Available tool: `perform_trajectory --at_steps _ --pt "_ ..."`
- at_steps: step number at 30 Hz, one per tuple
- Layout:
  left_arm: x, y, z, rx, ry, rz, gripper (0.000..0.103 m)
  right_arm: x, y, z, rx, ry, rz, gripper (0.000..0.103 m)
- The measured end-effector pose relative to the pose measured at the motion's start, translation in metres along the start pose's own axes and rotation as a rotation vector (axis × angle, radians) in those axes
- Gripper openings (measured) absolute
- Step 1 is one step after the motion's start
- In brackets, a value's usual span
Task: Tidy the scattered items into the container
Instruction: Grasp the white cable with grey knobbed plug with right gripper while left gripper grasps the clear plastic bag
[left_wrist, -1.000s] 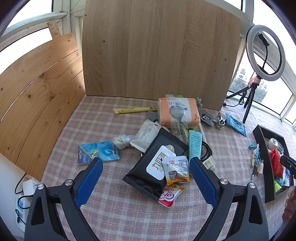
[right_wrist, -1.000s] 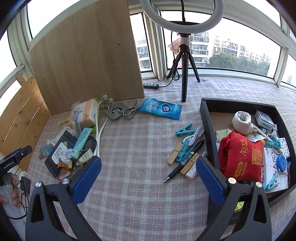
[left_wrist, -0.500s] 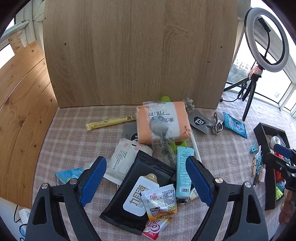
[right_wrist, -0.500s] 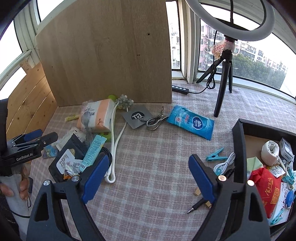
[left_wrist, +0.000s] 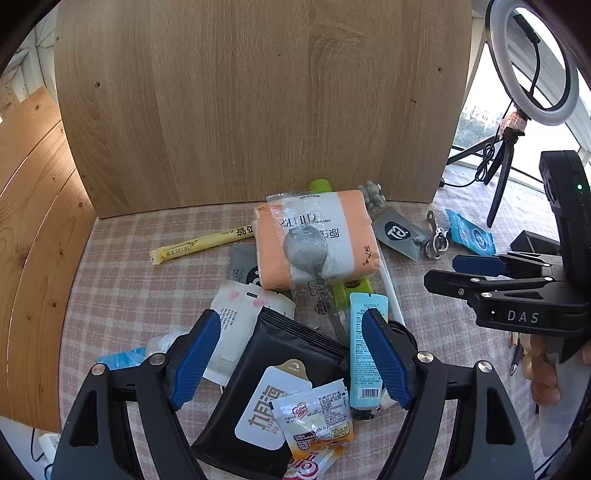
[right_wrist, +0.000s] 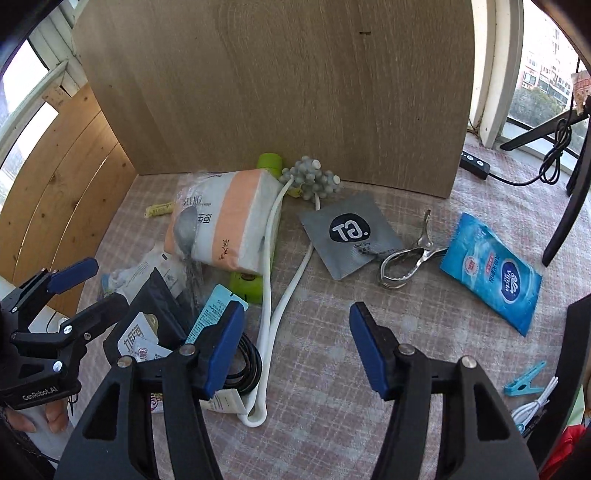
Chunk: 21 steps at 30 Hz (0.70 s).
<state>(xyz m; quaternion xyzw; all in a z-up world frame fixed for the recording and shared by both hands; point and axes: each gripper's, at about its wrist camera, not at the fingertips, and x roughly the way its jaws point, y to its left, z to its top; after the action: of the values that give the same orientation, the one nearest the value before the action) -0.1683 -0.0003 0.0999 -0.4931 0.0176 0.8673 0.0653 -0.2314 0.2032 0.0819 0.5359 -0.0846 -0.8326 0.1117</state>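
My left gripper (left_wrist: 291, 354) is open and empty, its jaws straddling a black wet-wipe pack (left_wrist: 273, 391) with a small coffee-creamer sachet (left_wrist: 314, 417) on it. Beyond lie an orange tissue pack (left_wrist: 317, 240), a teal tube (left_wrist: 365, 354) and a yellow stick packet (left_wrist: 199, 245). My right gripper (right_wrist: 297, 343) is open and empty, low over the cloth beside a white cable (right_wrist: 280, 295). Ahead of it lie a grey sachet (right_wrist: 349, 234), a metal clip (right_wrist: 406, 262) and a blue tissue packet (right_wrist: 491, 273). The black container shows only as a dark edge (right_wrist: 576, 350) at the right.
An upright wooden board (left_wrist: 258, 96) closes the back and wooden slats (left_wrist: 33, 221) the left. A ring light on a tripod (left_wrist: 532, 62) stands at the back right. A blue clothespin (right_wrist: 524, 380) and a white cord (right_wrist: 535, 402) lie near the container.
Both grippers have moved forward and down toward the pile. The right gripper has swung left away from the container, and now shows close at the right of the left wrist view.
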Motion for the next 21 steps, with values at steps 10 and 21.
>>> perform_trajectory --at_steps 10,21 --pt "0.021 -0.001 0.022 0.022 0.026 -0.003 0.077 0.023 -0.003 0.008 0.019 0.026 0.021 0.059" --pt "0.064 -0.007 0.033 0.009 0.138 -0.016 0.064 0.046 0.01 0.017 -0.041 0.052 0.013 0.057"
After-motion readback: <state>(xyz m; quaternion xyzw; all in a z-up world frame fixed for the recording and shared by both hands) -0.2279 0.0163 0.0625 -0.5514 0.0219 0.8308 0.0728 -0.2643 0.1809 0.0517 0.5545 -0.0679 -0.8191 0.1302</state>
